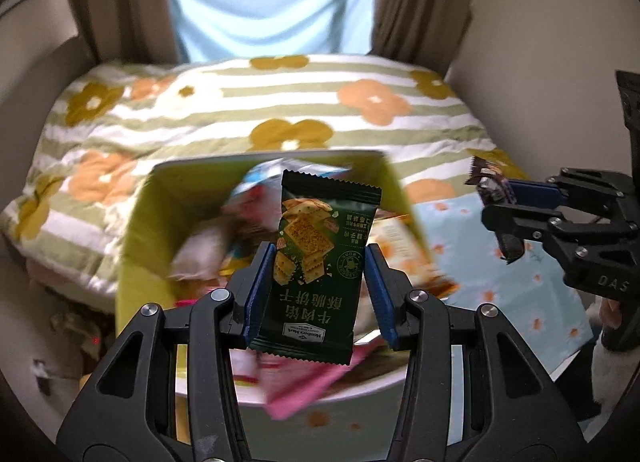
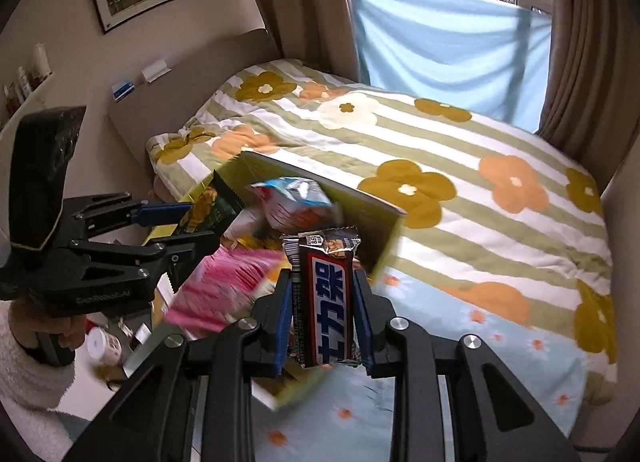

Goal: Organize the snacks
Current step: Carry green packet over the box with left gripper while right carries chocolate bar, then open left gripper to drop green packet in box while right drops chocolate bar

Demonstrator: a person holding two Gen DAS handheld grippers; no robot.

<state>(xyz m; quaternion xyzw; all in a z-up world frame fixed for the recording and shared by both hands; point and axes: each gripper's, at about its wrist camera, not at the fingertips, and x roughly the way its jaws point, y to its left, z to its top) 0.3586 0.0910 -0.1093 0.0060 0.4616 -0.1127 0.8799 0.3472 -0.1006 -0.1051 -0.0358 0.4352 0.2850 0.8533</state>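
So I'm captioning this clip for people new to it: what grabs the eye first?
Each pair of tongs holds a snack above the bed: the left tongs pinch a dark green cracker packet, the right tongs a brown candy bar. Behind them, a yellow-green box brims with more snacks.

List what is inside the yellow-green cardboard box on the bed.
The yellow-green cardboard box holds loose snack packets: a blue-and-white bag, a pink packet, others blurred. The held green cracker packet and both grippers cover its middle and bottom.
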